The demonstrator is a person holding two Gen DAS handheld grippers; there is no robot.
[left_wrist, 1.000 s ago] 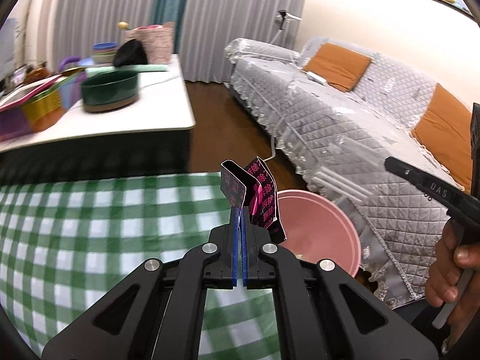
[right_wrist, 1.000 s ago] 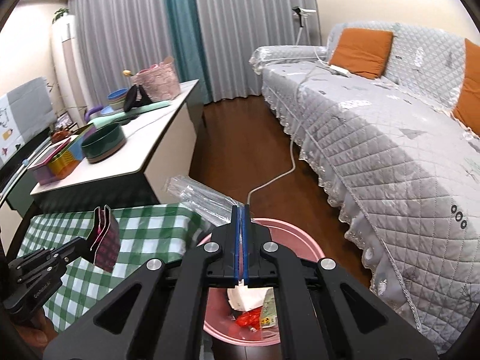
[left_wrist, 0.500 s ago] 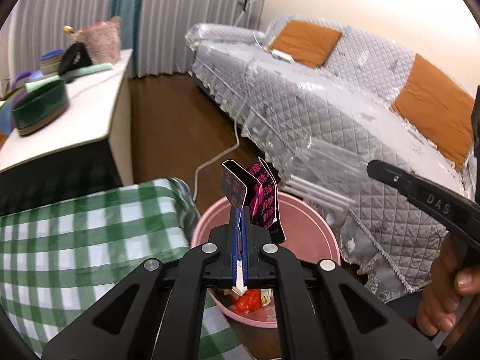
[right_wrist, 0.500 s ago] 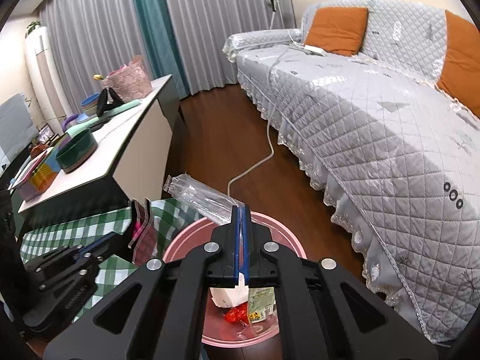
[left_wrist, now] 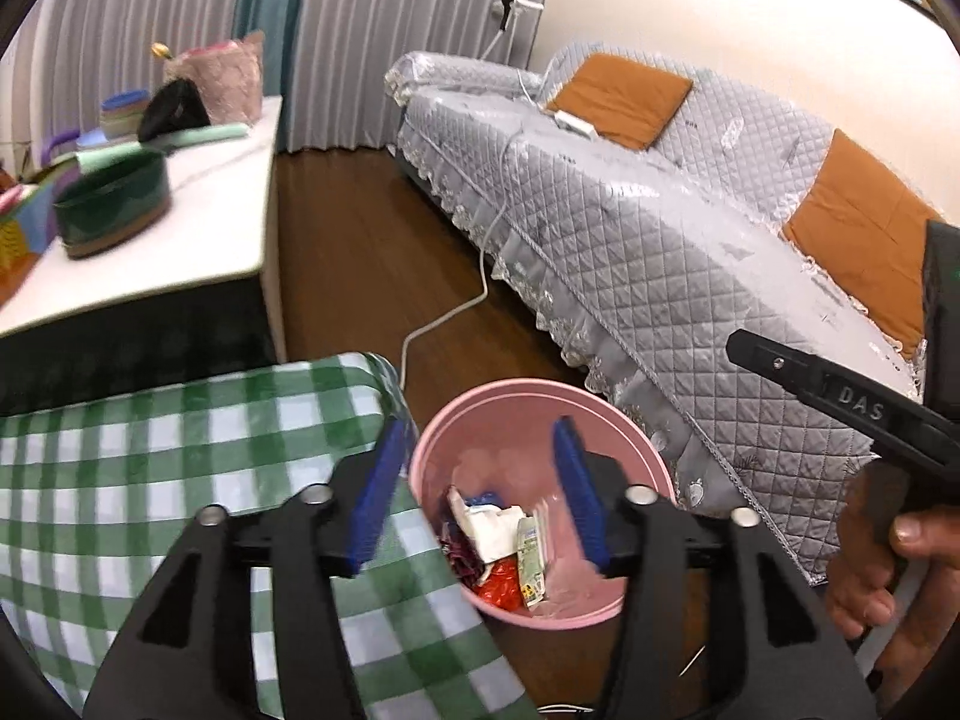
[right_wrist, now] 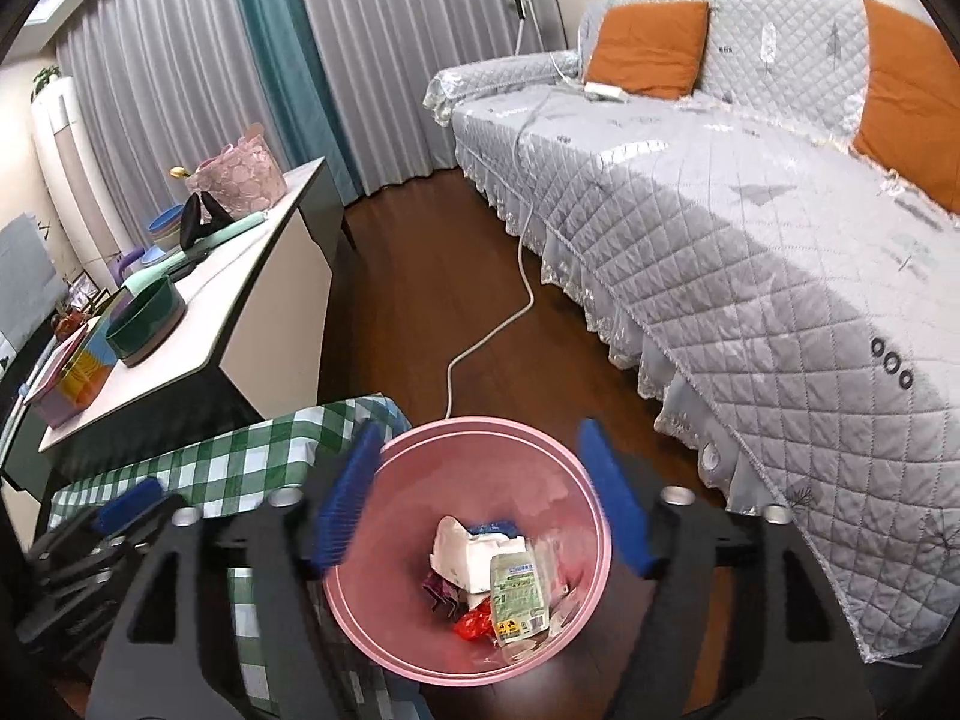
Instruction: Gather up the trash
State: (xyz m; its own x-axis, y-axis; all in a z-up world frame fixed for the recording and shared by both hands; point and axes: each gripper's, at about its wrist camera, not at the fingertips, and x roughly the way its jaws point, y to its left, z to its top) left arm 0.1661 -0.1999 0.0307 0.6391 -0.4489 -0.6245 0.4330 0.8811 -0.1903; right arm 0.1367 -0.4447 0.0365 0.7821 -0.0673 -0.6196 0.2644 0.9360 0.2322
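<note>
The only writing that reads clearly is "DAS" in raised letters on the black arm of the right gripper (left_wrist: 840, 402), seen at the right edge of the left wrist view above the person's hand (left_wrist: 888, 564); the green-and-white label on a clear packet (right_wrist: 517, 594) in the trash is too small to read. Both pairs of jaws have just been opening and now stand apart with nothing between them: the left gripper (left_wrist: 477, 492) and the right one (right_wrist: 480, 498) both hang over the pink bin (right_wrist: 354, 618). The trash (left_wrist: 498, 552) lies inside the bin: white crumpled paper, a red wrapper, a dark purple wrapper. The bin stands on the wooden floor just beside the tabletop with the green checked cloth (left_wrist: 120, 480), near the grey quilted sofa (right_wrist: 750, 240). A white cable (right_wrist: 480, 342) trails across the floor.
</note>
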